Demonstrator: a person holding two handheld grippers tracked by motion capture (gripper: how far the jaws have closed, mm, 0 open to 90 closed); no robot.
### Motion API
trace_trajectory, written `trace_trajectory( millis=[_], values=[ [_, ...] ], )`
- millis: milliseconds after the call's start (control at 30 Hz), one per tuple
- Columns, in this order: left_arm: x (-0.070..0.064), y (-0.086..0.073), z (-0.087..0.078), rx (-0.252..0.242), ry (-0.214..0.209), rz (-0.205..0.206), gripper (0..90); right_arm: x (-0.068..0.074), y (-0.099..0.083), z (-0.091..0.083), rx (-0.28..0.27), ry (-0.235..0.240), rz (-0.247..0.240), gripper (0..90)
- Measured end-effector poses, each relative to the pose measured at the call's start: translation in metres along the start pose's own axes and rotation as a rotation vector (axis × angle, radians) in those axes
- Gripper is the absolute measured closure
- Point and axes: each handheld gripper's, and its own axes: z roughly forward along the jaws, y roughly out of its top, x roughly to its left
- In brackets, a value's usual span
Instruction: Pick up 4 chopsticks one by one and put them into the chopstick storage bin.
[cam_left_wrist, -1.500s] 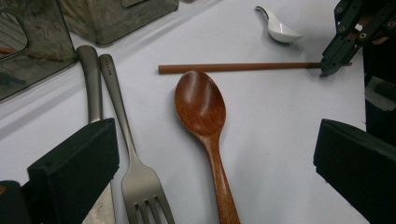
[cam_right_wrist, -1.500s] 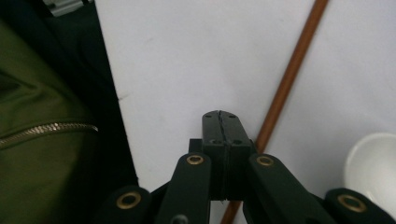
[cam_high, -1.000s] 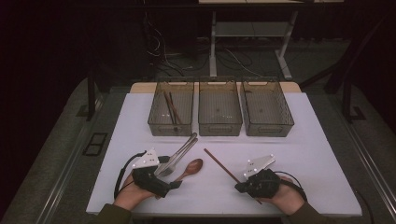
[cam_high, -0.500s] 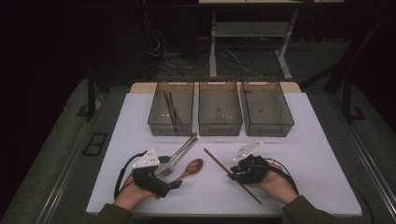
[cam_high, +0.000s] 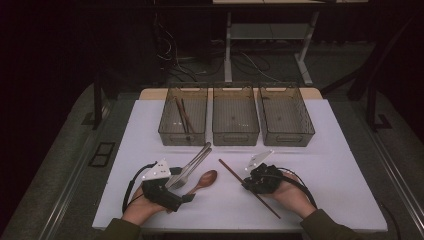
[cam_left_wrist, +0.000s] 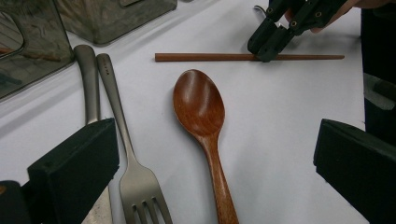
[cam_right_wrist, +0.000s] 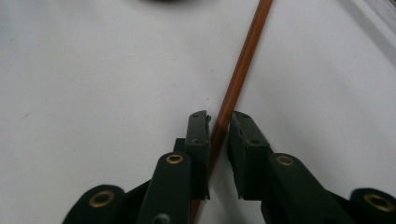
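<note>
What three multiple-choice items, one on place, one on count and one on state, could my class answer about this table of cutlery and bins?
1. Where does the brown wooden spoon lie?
A. in the middle bin
B. on the white table between the two grippers
C. in the right bin

2. How many clear plastic bins stand in the row?
A. two
B. three
C. four

3. How do the right gripper's jaws stand?
A. wide open over the spoon
B. around the thin brown wooden chopstick
C. around a fork

Answers: 1 B, the high view shows it on the tabletop; 2 B, three stand side by side; 3 B, the right gripper view shows the stick between both jaws.
</note>
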Motion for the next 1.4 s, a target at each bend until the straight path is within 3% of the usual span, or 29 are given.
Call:
trace_trajectory(
  millis=[400, 933, 1267, 1400],
  values=[
    [0.0002, 0.0002, -0.0006, -0.001, -0.001, 0.0, 0.0, 0.0024, 0.0001, -0.0005, 0.003, -0.003, 0.005, 81.9],
    [-0.0005, 0.0004, -0.0004, -0.001, -0.002, 0.0, 0.0, 0.0097, 0.0004, 0.0004, 0.014, -0.049, 0.0, 84.2],
    [-0.0001, 0.0002, -0.0005, -0.003, -0.004, 0.0, 0.0, 0.0086, 0.0011, -0.0029, -0.008, -0.031, 0.072, 84.3],
    [-0.0003, 0.0003, -0.0006, -0.001, -0.004, 0.001, 0.0, 0.0084, 0.0017, -0.0059, -0.031, -0.024, 0.073, 84.3]
  ],
)
